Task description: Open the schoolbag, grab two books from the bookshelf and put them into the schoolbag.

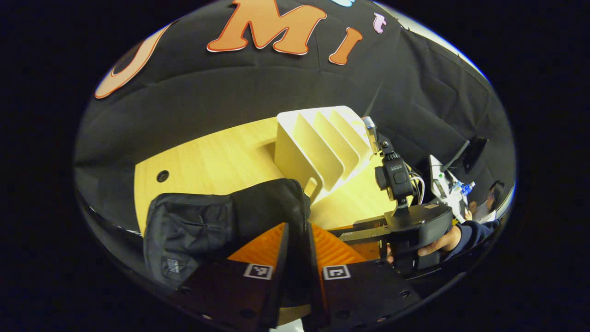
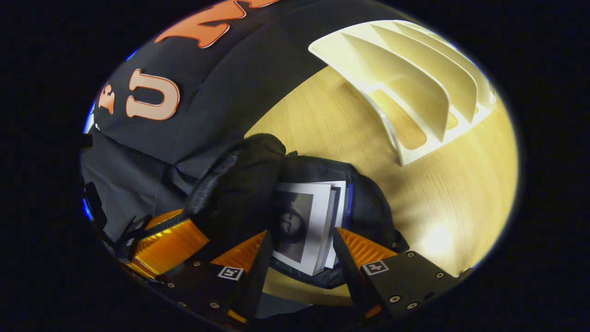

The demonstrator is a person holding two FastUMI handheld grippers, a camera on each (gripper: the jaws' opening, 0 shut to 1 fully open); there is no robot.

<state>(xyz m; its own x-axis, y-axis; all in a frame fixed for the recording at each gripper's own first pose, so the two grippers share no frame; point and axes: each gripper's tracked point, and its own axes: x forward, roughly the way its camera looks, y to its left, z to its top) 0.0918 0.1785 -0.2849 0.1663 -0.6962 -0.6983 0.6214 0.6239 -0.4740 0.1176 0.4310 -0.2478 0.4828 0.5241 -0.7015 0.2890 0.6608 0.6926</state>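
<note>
1. Right gripper view looks down into the black schoolbag [image 2: 364,207], which sits open on the counter [image 2: 442,203] with two books [image 2: 304,226] already standing in its mouth, their top edges poking out.
2. The right gripper [image 2: 299,258] hangs over those books with its fingers spread to either side of them, pressing on nothing that I can make out.
3. In the left gripper view, the left gripper [image 1: 297,258] is pinching a fold of the bag's flap [image 1: 272,207] and holding it up so the mouth stays open.
4. Just behind the bag stands the white bookshelf [image 1: 318,152], with no books in its slots as far as I can see.
5. Off to the side, a hand [image 1: 442,242] holds the other gripper's handle.
6. My worry: if the left gripper lets go too soon, the flap could drop onto the protruding books and snag the zip. A nudge from the spread fingers could also tip the books or drag the limp bag across the counter.
</note>
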